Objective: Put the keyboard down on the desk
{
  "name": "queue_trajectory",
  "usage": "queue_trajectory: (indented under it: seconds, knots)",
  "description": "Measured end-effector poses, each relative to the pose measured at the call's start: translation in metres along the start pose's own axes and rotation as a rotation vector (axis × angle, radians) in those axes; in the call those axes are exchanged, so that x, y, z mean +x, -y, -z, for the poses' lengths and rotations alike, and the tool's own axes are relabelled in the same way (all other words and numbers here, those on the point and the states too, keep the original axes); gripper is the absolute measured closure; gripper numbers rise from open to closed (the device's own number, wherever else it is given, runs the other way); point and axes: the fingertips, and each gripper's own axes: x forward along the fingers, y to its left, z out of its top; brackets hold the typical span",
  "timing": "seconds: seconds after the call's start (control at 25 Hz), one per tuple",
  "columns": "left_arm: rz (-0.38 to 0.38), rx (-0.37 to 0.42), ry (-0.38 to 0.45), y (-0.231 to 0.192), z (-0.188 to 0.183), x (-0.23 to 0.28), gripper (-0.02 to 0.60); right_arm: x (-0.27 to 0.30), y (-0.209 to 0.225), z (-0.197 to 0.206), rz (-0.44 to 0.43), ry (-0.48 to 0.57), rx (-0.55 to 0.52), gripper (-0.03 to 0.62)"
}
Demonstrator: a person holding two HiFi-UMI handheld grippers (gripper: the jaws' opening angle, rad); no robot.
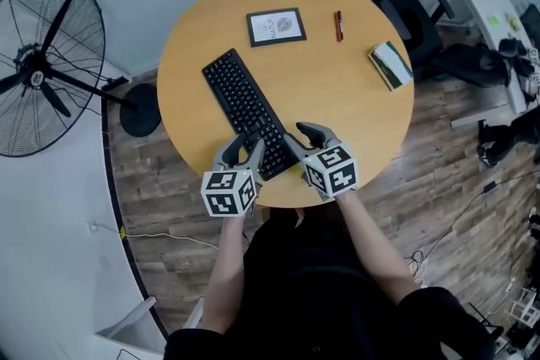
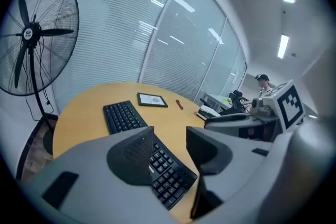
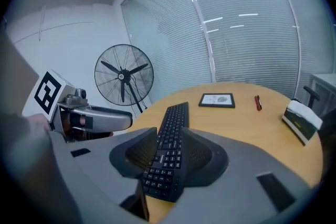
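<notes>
A black keyboard (image 1: 245, 110) lies flat and diagonal on the round wooden table (image 1: 346, 105). Its near end points at the table's front edge. My left gripper (image 1: 243, 146) hovers over the left side of that near end, open. In the left gripper view the keyboard (image 2: 123, 115) shows through the wide gap of the left gripper (image 2: 170, 136). My right gripper (image 1: 305, 132) is at the right side of the same end, also open. In the right gripper view the keyboard (image 3: 173, 134) runs through the gap of the right gripper (image 3: 169, 136), and I see no pad pressing on it.
At the back of the table lie a dark-framed tablet (image 1: 276, 27) and a red pen (image 1: 338, 25). A small book (image 1: 391, 64) lies at the right edge. A large standing fan (image 1: 46, 67) is at the left, and an office chair (image 1: 418, 25) at the back right.
</notes>
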Motion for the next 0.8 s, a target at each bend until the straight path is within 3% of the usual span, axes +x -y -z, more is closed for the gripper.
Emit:
queue_trajectory:
  seconds: [0.2,0.4,0.8]
  knots:
    - [-0.067,0.068,0.118,0.019,-0.044,-0.024,0.427,-0.025,-0.012,-0.046,-0.058,0.098,-0.101,0.478]
    - [-0.121,0.039,0.213,0.049,-0.072,-0.052,0.492,-0.06,-0.03,-0.085,-0.126,0.161,-0.183,0.488]
    - [-0.186,0.08,0.366,0.113,-0.106,-0.106,0.557,-0.142,-0.049,-0.125,-0.229,0.328,-0.219,0.506]
